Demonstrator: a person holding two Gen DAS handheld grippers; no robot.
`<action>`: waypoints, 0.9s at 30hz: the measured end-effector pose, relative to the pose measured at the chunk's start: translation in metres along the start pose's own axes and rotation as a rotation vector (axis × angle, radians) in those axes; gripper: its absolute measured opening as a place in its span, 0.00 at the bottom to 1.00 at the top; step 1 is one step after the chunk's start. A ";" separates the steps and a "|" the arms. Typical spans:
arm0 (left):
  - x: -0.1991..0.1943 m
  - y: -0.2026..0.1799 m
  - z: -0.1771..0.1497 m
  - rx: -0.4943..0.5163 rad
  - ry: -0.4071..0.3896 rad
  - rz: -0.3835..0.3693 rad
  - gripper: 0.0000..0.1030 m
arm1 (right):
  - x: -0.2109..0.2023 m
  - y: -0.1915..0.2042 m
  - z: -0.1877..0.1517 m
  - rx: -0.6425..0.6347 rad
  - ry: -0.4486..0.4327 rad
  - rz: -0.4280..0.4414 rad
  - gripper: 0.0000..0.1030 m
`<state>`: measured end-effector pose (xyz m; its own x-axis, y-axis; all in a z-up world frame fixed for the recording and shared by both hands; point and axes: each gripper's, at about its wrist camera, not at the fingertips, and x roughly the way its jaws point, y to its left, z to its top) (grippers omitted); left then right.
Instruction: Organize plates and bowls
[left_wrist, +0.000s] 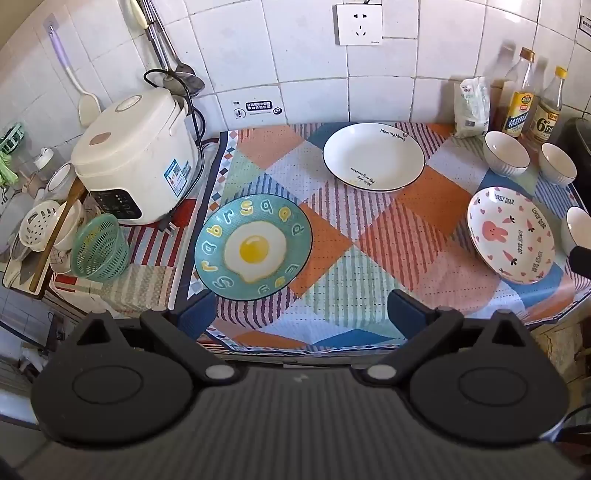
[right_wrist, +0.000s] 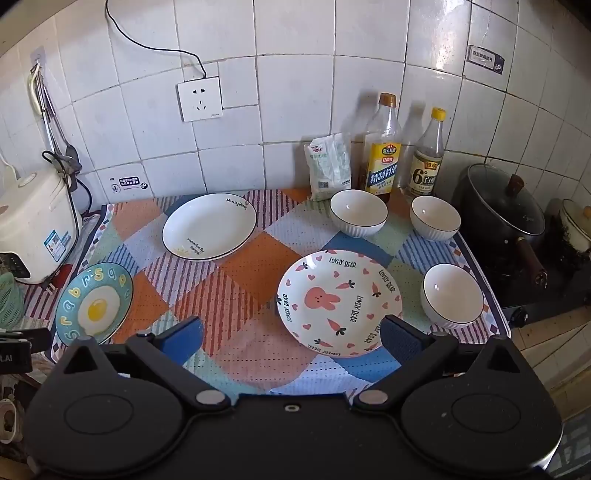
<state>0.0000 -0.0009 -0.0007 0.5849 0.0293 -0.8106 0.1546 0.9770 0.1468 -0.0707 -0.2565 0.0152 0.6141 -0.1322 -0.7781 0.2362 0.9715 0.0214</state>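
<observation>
Three plates lie apart on a patterned cloth: a teal fried-egg plate front left, a plain white plate at the back, and a pink rabbit plate on the right. Three white bowls stand at the right: two at the back and one nearer. My left gripper hovers wide open above the cloth's front edge, just right of the egg plate. My right gripper is wide open over the rabbit plate's near rim, holding nothing.
A white rice cooker and a green basket sit left of the cloth. Two sauce bottles and a white bag stand against the tiled wall. A dark lidded pot is on the stove at right.
</observation>
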 end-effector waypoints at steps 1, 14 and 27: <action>0.000 0.000 0.000 -0.004 0.000 0.002 0.97 | -0.001 0.000 -0.001 -0.001 -0.001 0.000 1.00; 0.000 0.005 -0.012 -0.044 0.001 -0.058 0.97 | 0.005 0.004 -0.009 -0.009 0.023 0.008 1.00; 0.004 0.001 -0.017 -0.011 -0.034 -0.051 0.97 | 0.010 0.006 -0.009 -0.001 0.029 0.021 1.00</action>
<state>-0.0110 0.0039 -0.0137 0.6031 -0.0278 -0.7972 0.1762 0.9793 0.0992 -0.0705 -0.2504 0.0018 0.5969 -0.1057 -0.7953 0.2223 0.9743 0.0373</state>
